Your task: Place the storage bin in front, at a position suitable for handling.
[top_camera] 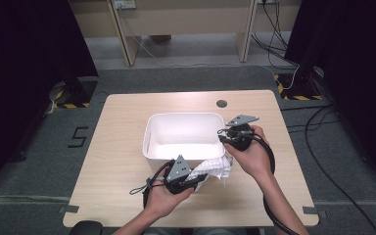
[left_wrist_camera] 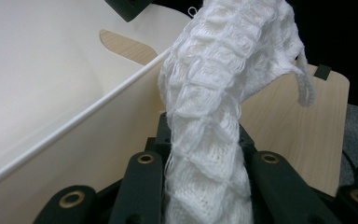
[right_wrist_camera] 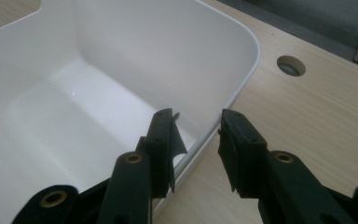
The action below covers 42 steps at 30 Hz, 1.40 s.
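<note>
Knitted cloth [top_camera: 214, 169]: white, open-weave; you are holding it in your left gripper [left_wrist_camera: 205, 154], and it is hanging just outside the near right corner of the tub, above the table.
Left gripper: your jaws are clenching on the cloth; in the left gripper view the fabric is running up from between them, with a loose strap [left_wrist_camera: 306, 86] dangling at the right.
Right gripper [right_wrist_camera: 196, 135]: your jaws are standing apart, gripping nothing; the tub's right rim is passing between them, and whether either is touching it you cannot tell.
Tub [top_camera: 152, 128]: white plastic, sitting mid-table, with nothing visible inside.
Table [top_camera: 122, 147]: pale wood, with a round cable hole [top_camera: 222, 103] beyond the tub.
Writing: a black "5" [top_camera: 78, 136] is showing on the grey floor left of the table; no brand or label is reading on cloth, tub or grippers.
Hard to make out: the cloth's lower end is lying hidden inside your left jaws; its full shape is bunched; the tub's near wall is partly covered by your left hand [top_camera: 164, 196].
</note>
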Each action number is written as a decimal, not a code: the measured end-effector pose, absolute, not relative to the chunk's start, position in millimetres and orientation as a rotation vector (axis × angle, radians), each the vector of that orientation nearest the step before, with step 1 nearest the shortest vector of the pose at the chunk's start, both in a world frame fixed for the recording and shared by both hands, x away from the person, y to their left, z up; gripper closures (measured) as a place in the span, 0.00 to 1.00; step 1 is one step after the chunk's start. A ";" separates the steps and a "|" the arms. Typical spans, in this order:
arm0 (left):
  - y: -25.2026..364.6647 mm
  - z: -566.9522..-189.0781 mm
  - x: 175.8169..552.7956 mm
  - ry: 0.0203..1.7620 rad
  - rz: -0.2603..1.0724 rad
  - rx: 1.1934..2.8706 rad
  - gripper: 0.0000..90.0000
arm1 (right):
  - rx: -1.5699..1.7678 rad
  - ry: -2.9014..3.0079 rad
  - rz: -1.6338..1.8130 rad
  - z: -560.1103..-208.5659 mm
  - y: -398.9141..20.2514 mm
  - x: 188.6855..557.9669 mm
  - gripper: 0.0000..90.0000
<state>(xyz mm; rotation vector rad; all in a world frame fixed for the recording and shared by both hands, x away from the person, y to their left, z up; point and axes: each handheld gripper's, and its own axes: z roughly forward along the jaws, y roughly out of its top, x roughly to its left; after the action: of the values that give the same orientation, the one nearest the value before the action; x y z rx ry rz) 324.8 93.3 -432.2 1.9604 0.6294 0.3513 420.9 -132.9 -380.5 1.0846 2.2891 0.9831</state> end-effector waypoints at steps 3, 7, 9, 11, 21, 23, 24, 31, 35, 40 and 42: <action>92.8 -435.6 325.9 0.642 0.355 1.965 0.81 | 1.084 2.287 0.981 -380.6 -132.6 420.6 0.73; 92.4 -440.2 327.0 0.652 0.358 1.970 0.81 | 1.082 2.289 0.980 -380.5 -132.5 420.7 0.73; 91.5 -442.9 327.4 0.654 0.353 1.977 0.81 | 1.082 2.289 0.980 -380.5 -132.4 420.7 0.73; 90.5 -445.5 327.6 0.654 0.356 1.986 0.81 | 1.082 2.289 0.979 -380.5 -132.4 420.7 0.73; 86.6 -459.6 328.3 0.663 0.372 2.016 0.81 | 1.078 2.284 0.979 -380.8 -132.5 420.3 0.73; 85.9 -462.8 328.5 0.670 0.373 2.020 0.81 | 1.076 2.284 0.977 -380.8 -132.5 420.2 0.73; 85.8 -463.9 328.6 0.670 0.371 2.023 0.82 | 1.076 2.285 0.976 -380.8 -132.5 420.2 0.73; 83.9 -473.9 329.6 0.681 0.361 2.057 0.82 | 1.078 2.284 0.978 -380.9 -132.3 420.0 0.73; 83.3 -479.2 330.9 0.693 0.353 2.069 0.82 | 1.076 2.282 0.979 -381.0 -132.5 420.1 0.73; 84.0 -483.6 332.2 0.712 0.344 2.081 0.82 | 1.075 2.283 0.981 -381.0 -132.6 420.1 0.73; 84.6 -484.4 332.4 0.716 0.344 2.088 0.82 | 1.075 2.283 0.981 -381.0 -132.5 420.1 0.73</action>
<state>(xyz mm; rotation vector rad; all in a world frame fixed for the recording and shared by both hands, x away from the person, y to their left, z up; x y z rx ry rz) 332.4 84.6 -484.4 2.0884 0.7157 0.3440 420.1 -132.5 -381.0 1.0750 2.2825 0.9807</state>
